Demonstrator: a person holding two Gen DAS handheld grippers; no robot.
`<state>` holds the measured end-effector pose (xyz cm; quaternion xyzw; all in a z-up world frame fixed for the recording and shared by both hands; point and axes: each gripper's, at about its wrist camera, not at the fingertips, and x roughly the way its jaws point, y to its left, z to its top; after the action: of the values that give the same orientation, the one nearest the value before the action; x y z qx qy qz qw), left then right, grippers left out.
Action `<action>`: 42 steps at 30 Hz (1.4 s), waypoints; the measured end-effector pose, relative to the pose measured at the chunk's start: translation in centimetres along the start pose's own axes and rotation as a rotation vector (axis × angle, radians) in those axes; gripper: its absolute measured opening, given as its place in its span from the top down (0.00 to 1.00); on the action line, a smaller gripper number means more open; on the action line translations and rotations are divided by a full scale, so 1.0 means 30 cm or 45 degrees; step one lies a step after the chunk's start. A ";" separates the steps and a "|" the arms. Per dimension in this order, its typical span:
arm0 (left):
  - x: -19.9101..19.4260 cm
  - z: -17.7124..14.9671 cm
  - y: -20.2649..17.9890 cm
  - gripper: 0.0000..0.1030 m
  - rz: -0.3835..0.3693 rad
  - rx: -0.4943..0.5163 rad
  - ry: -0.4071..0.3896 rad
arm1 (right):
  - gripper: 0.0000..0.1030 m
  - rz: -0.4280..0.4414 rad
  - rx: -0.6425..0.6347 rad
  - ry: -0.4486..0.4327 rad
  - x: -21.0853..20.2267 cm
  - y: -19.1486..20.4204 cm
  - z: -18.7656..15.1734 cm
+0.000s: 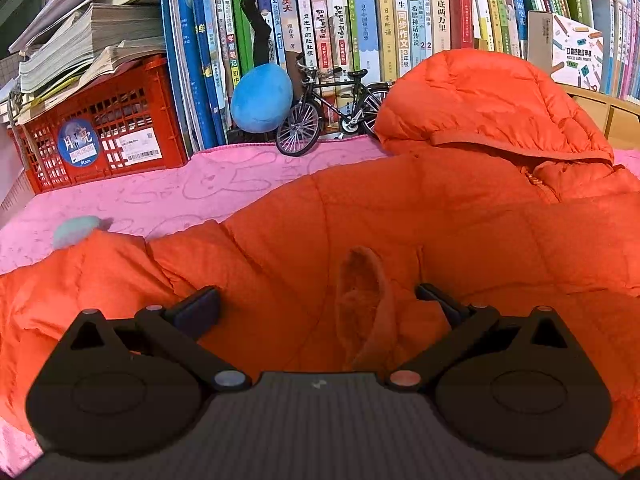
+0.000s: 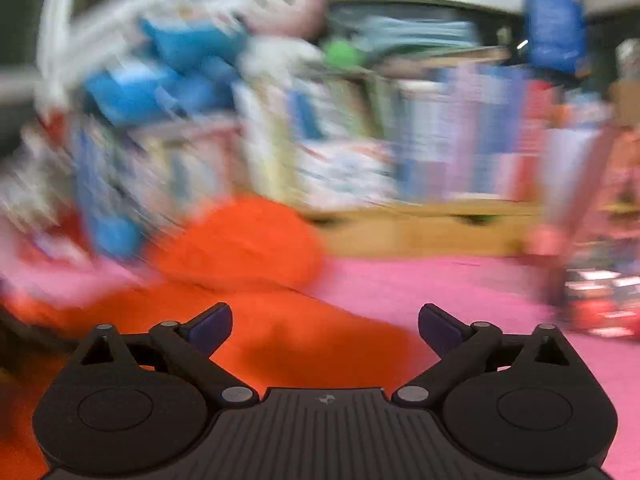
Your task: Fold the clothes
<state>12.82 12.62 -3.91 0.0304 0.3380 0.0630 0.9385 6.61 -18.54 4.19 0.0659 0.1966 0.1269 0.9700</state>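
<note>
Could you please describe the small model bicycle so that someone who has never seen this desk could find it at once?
Look along the row of upright books behind the pink cloth. At their foot, between the blue plush ball and the hood of the orange jacket, stands the model bicycle. It is the only black, thin-framed thing with spoked wheels there.

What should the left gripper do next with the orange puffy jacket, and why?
Probably ease down and close on the raised fold. The left gripper is open, its fingers on either side of that ridge of the orange jacket, which lies spread on the pink blanket. Nothing is gripped yet.
</note>
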 end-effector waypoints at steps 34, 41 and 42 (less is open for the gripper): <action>0.001 0.011 0.005 0.00 0.005 -0.014 0.013 | 0.08 -0.538 0.096 0.159 0.175 -0.156 -0.083; 0.000 0.013 0.002 0.00 0.010 -0.017 0.011 | 0.49 0.007 0.075 0.245 0.231 0.153 -0.084; -0.003 0.013 0.010 0.00 0.011 -0.030 0.011 | 0.49 0.041 0.060 0.260 0.259 0.195 -0.101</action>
<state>12.98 12.89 -3.52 0.0205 0.3411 0.0711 0.9371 11.03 -10.58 -0.38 0.0785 0.2961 0.1439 0.9410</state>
